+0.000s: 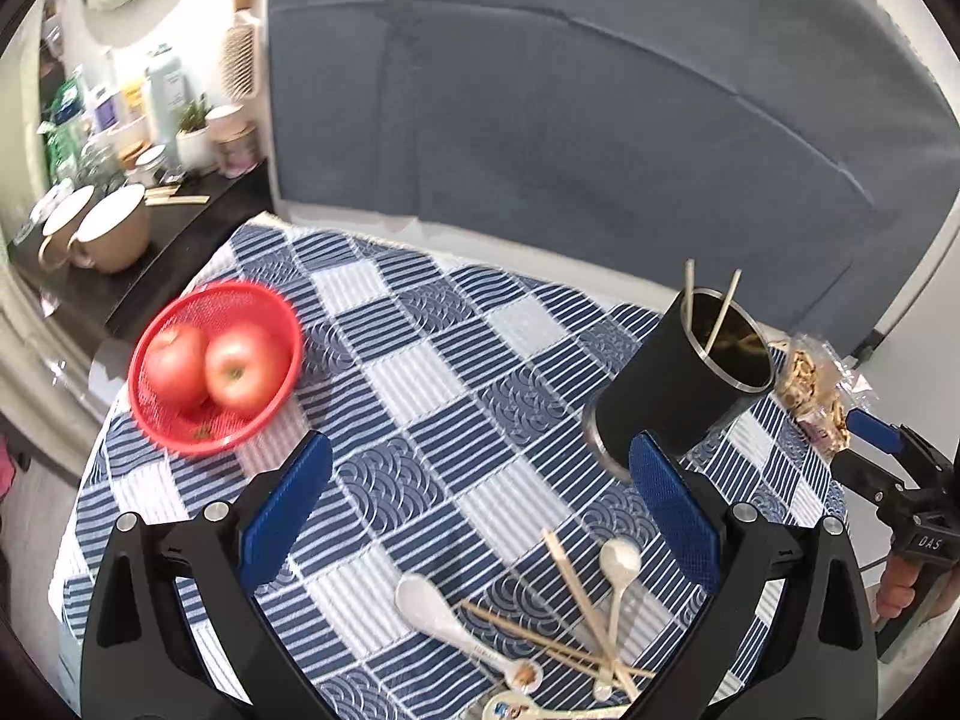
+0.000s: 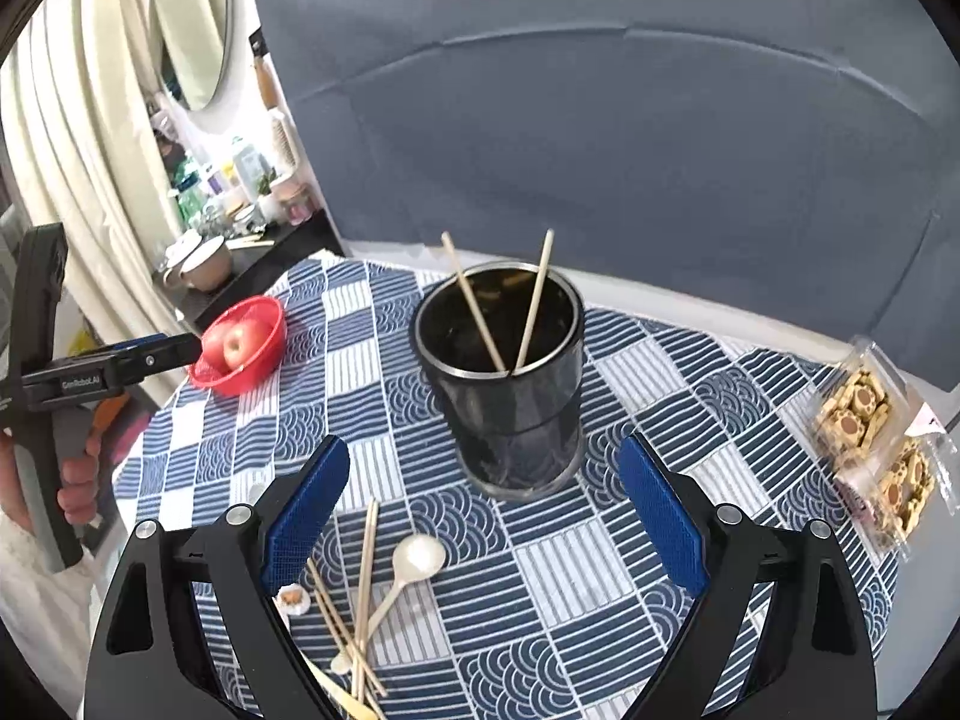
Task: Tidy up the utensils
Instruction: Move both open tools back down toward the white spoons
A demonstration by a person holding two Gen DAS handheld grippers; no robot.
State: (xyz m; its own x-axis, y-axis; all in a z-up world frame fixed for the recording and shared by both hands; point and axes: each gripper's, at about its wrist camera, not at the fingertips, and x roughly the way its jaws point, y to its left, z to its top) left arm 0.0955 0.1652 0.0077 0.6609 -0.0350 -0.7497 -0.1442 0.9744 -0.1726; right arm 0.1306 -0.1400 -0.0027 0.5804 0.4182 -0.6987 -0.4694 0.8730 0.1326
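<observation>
1. Both grippers hang over the table with their blue-padded jaws spread wide and nothing between them: the left gripper (image 1: 480,516) sits above the near-left part, the right gripper (image 2: 483,516) faces the cup.
2. Standing near the middle of the blue-and-white patterned tablecloth (image 2: 600,570), the black cylindrical metal-rimmed cup (image 2: 501,372) already holds two wooden chopsticks (image 2: 474,306) leaning against its rim.
3. Loose utensils lie toward the near edge: several crossed wooden chopsticks (image 2: 360,618), a long pale spoon (image 2: 414,564) and a short white ceramic spoon (image 1: 432,606), all overlapping.
4. Judged step: pick one piece from the heap. It would go best to take the topmost chopstick at a free end, jaws across its length, so the pile stays undisturbed, then lower it upright into the cup.
5. A red mesh basket of apples (image 2: 240,342) stands at the far-left edge; a clear pack of biscuits (image 2: 870,450) lies at the right edge.
6. Readable writing: "GenRobot.AI" on the left gripper's body, "DAS" on the right one's.
</observation>
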